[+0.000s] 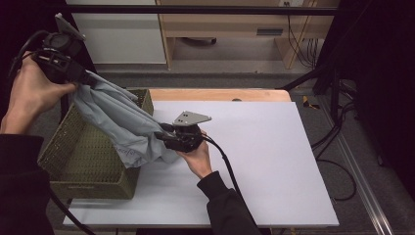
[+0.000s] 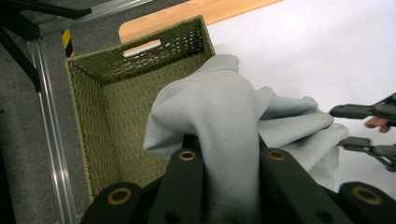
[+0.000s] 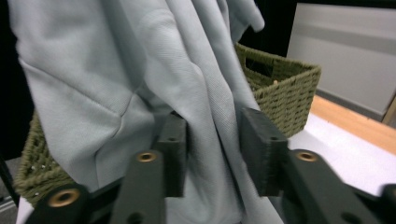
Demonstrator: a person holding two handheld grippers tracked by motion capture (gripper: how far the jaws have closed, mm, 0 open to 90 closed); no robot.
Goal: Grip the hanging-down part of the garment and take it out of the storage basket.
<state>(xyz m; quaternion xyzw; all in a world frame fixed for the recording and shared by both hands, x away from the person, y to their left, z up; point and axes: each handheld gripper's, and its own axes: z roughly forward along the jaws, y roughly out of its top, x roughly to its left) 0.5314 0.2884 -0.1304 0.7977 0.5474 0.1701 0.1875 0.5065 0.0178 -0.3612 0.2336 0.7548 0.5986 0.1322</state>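
A pale grey-blue garment (image 1: 122, 122) hangs slanting from upper left down to the table's left side, over a green woven basket (image 1: 54, 142). My left gripper (image 1: 90, 81) is raised above the basket's far left corner and is shut on the garment's upper end (image 2: 219, 107); the cloth bunches between its jaws (image 2: 229, 144). My right gripper (image 1: 159, 134) is at the garment's lower end, just right of the basket. Its jaws (image 3: 212, 135) stand apart with a fold of the cloth (image 3: 140, 70) hanging between them, not pinched. The same open jaws (image 2: 341, 128) appear at the right of the left gripper view.
The basket (image 2: 112, 116) stands at the left edge of a white table board (image 1: 254, 147), with a wooden strip (image 1: 220, 94) along the far edge. Metal frame rails and cables (image 1: 342, 147) lie on the floor at the right. A cabinet stands behind the table.
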